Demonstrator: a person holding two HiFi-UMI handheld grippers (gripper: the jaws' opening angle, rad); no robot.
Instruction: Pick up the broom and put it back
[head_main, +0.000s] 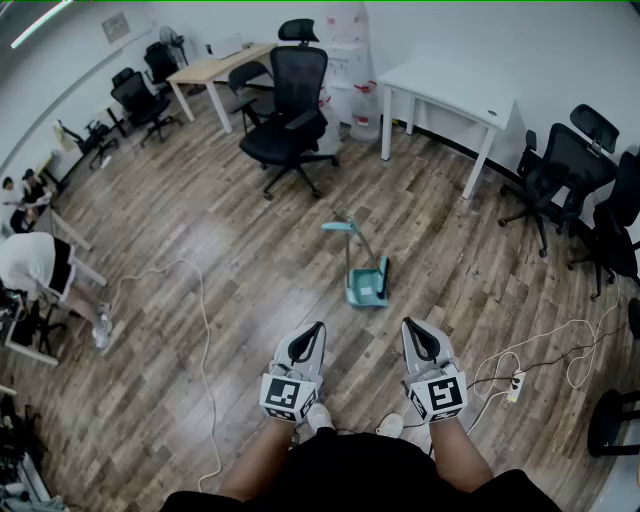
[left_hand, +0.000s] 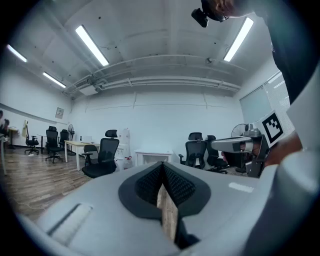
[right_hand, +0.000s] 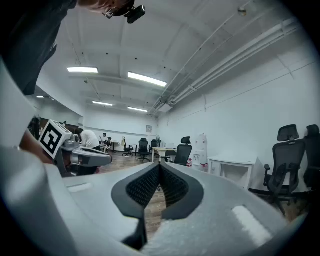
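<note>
A teal broom-and-dustpan set (head_main: 366, 281) stands on the wooden floor, its long handle (head_main: 341, 228) leaning to the upper left. In the head view both grippers are held level, side by side, just short of it. My left gripper (head_main: 316, 328) is shut with nothing between its pads, and its jaws meet at the tip in its own view (left_hand: 162, 169). My right gripper (head_main: 411, 325) is likewise shut and empty (right_hand: 159, 168). The broom set lies a short way beyond and between the two tips. Neither gripper view shows it.
A black office chair (head_main: 290, 110) and a white table (head_main: 450, 95) stand beyond the set. More chairs (head_main: 560, 170) line the right side. White cables (head_main: 200, 320) and a power strip (head_main: 515, 386) lie on the floor. A seated person (head_main: 35, 265) is at the left.
</note>
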